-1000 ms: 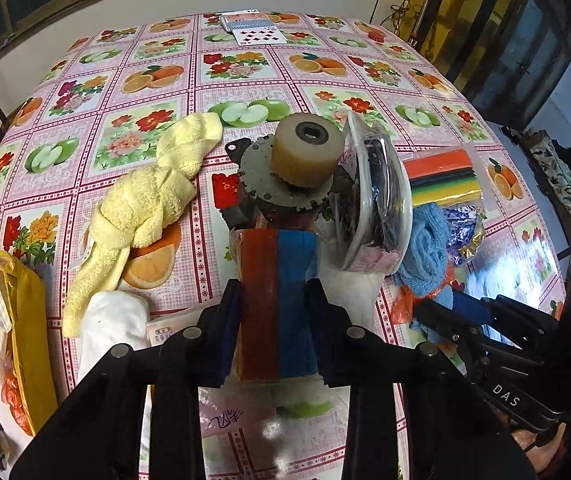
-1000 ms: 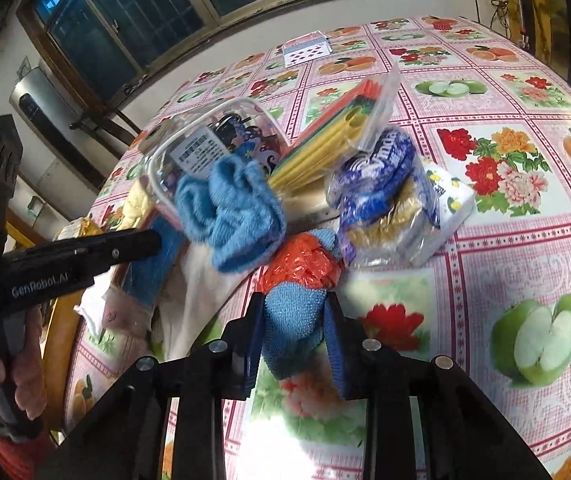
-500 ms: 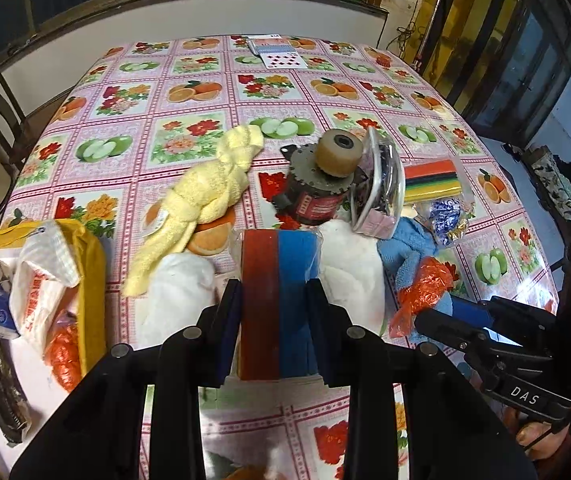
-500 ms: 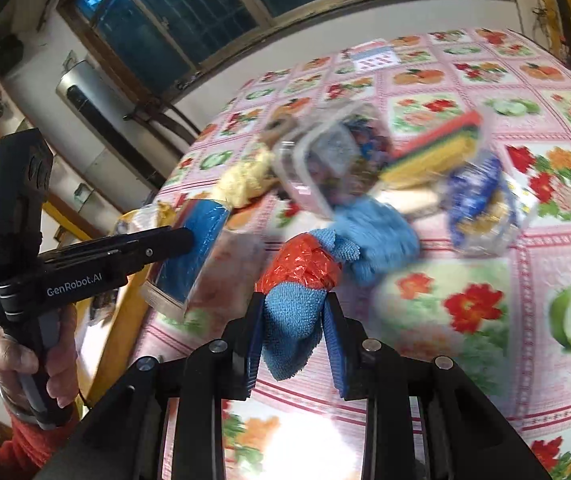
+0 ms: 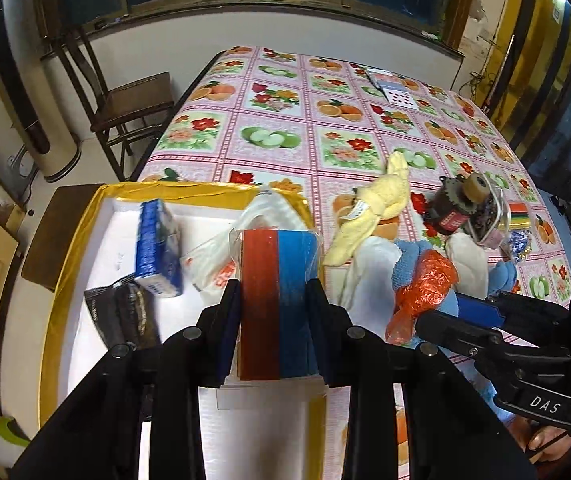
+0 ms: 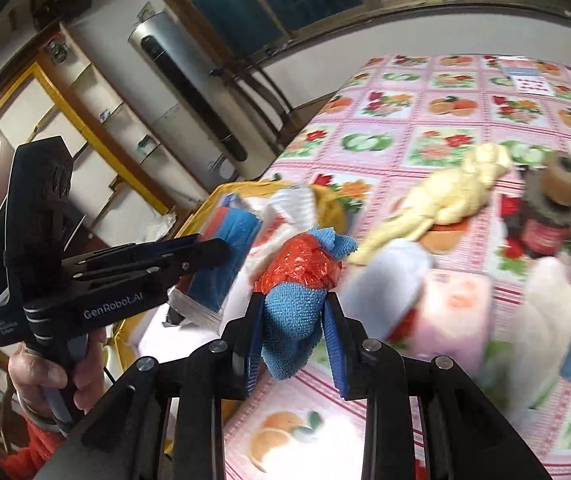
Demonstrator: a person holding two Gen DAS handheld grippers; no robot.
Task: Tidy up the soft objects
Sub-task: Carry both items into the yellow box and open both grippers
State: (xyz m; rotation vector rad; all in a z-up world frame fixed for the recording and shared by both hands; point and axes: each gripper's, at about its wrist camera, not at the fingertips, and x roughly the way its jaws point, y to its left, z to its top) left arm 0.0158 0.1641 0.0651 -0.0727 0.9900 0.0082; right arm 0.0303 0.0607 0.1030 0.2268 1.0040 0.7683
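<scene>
- The right wrist view was smeared on its right half, so the white and pink soft things there could not be identified.
- The left hand-held gripper (image 5: 273,312) was clamped on a shrink-wrapped red and blue sponge pack (image 5: 277,300), held above the gold-rimmed white box (image 5: 85,220), hiding part of its floor.
- In the box lay a blue packet (image 5: 157,252), a dark packet (image 5: 121,312) and a white plastic bag (image 5: 213,264).
- The right hand-held gripper (image 6: 291,332) pinched a blue microfibre cloth (image 6: 291,316) bundled with an orange plastic bag (image 6: 301,264).
- On the fruit-print surface (image 5: 285,120) lay a yellow towel (image 5: 373,212), beside a geared brown jar (image 5: 457,204).
</scene>
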